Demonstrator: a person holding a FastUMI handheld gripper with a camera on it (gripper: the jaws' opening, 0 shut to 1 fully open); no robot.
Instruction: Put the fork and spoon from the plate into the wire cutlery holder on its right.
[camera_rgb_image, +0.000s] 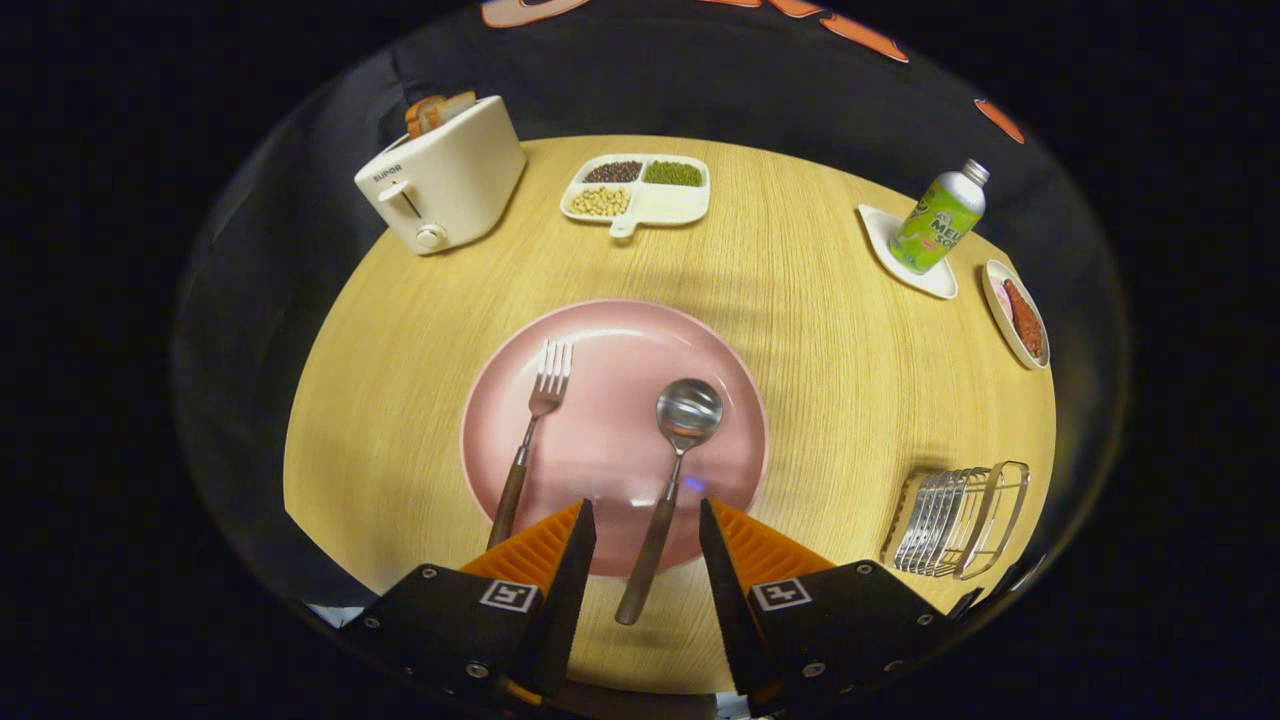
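Plate (610, 340): pink, holds fork (532, 440) left, spoon (672, 470) right. Gripper (647, 525): fingers wide, holding nothing, spoon handle between them at plate's near rim. Holder (960, 520): right of plate.

Fork (532, 442) left of spoon (672, 470) on plate (612, 340); holder (962, 520) right.

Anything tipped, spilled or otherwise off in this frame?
Nothing stands out. The fork and spoon lie on the plate, handles over its near rim. The holder sits to the right. The claw is open, the spoon handle between its fingers.
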